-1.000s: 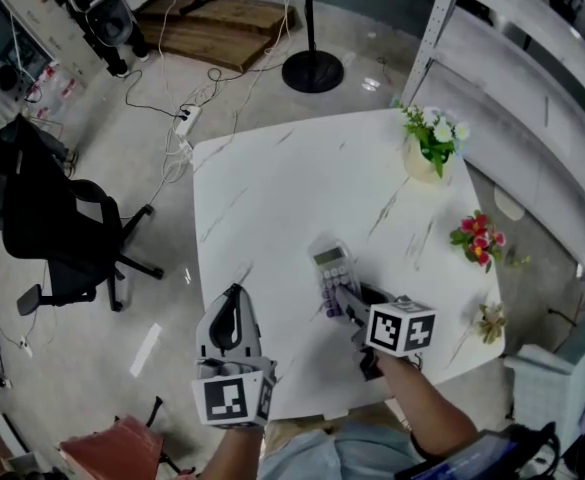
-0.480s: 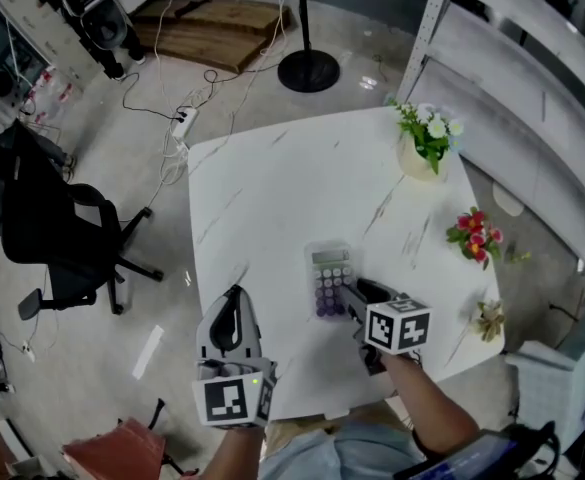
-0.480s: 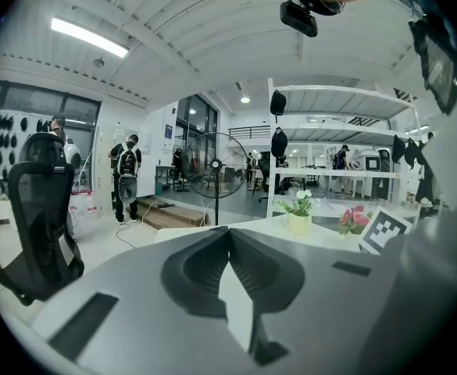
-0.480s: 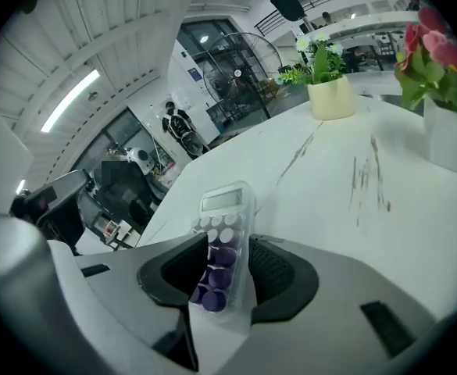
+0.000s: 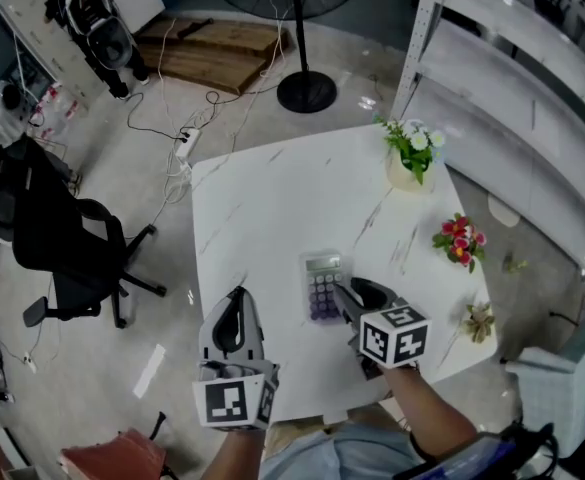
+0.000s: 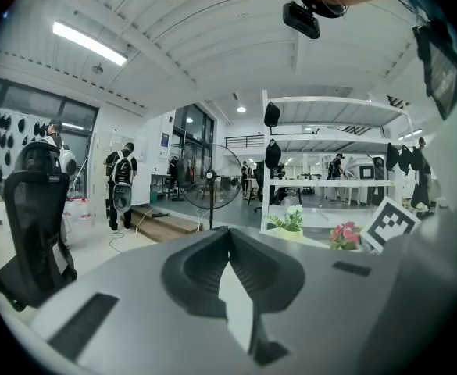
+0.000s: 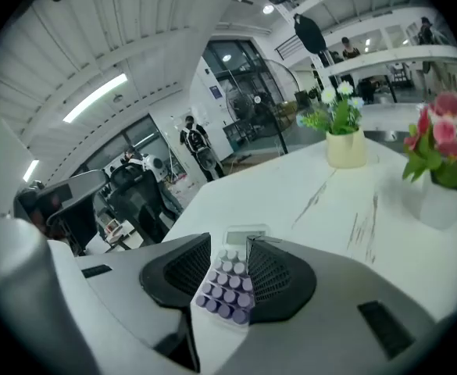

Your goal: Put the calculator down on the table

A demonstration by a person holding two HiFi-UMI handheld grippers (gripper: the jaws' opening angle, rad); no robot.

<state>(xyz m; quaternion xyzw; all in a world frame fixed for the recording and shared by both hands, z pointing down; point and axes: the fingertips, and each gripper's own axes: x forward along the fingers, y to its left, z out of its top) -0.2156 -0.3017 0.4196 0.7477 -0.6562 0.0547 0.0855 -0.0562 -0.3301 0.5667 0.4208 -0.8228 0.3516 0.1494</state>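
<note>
Two tongs hang over the near edge of the white marbled desk (image 5: 272,198), one in each of the person's hands, each carrying its marker cube. The right tongs (image 5: 346,292) stand wide, their jaws just now drawing a little closer together. Their own view looks down through the gap onto the calculator (image 7: 228,281), whose purple keys and pale display fill the space between the two ribbed pads. Neither pad presses on it. From the head view the calculator lies flat on the desk in the near middle, display end pointing away from the person, with the tips of the right tongs just beside its near right corner. Whether a tip grazes its edge cannot be told from here. The left tongs (image 5: 236,292) point nearly level across the near left part of the desk, well apart from the calculator. In the left gripper view their tips meet at the far end and nothing sits between the jaws; only a wedge of pale desk shows through the opening behind the tips. A pot of white flowers (image 5: 409,158) stands at the far right corner of the desk, and a small bunch of red flowers (image 5: 456,240) stands near the right edge. Left of the desk, on the floor, is a black office chair (image 5: 52,238).
</note>
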